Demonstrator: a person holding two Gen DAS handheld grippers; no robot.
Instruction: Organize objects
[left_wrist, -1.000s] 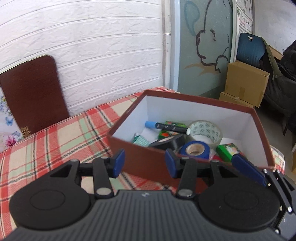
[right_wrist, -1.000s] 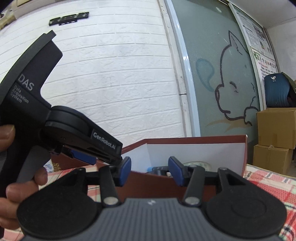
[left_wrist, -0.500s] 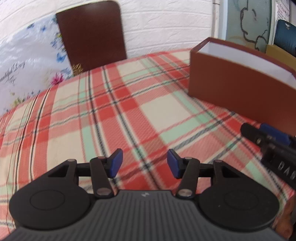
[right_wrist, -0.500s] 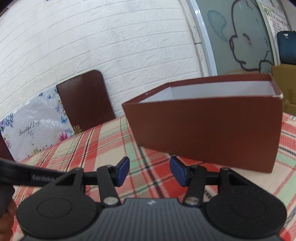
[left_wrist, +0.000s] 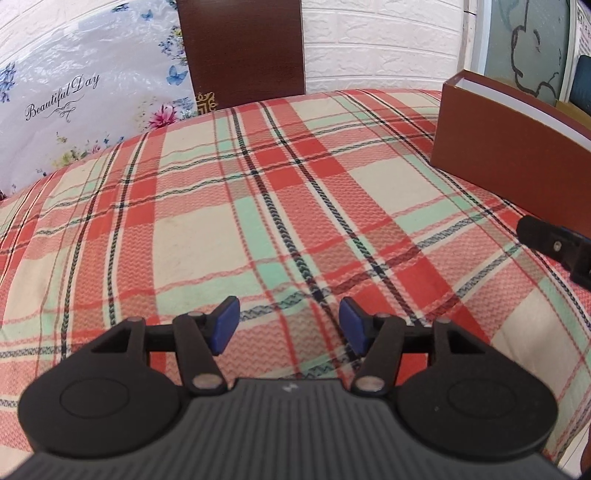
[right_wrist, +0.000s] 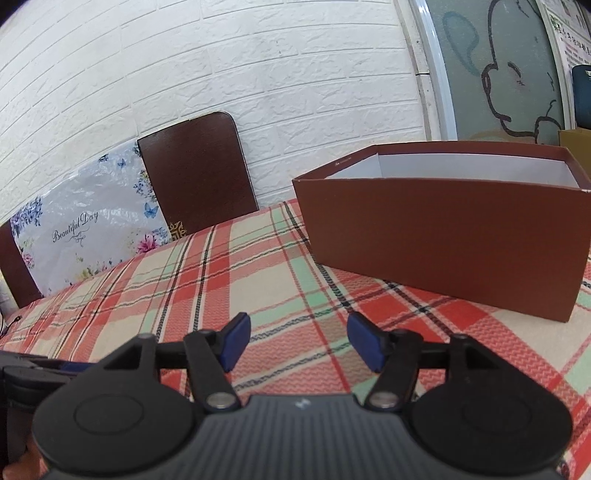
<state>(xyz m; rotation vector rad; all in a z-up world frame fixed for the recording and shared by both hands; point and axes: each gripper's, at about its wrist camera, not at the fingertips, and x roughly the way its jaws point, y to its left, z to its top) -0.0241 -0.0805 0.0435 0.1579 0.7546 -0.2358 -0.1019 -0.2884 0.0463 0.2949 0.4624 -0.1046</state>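
Open brown cardboard box (right_wrist: 443, 236) with white lining, standing near the far right corner of the desk (left_wrist: 258, 206), on a red, cream and green plaid cloth. Contents hidden from both views. Left tongs (left_wrist: 289, 325) and right tongs (right_wrist: 299, 341) low over bare cloth, jaws opening, nothing between. Beyond the far edge: dark brown board (right_wrist: 195, 177), floral "Beautiful Day" bag (left_wrist: 85, 88), white brick wall (right_wrist: 258, 66).
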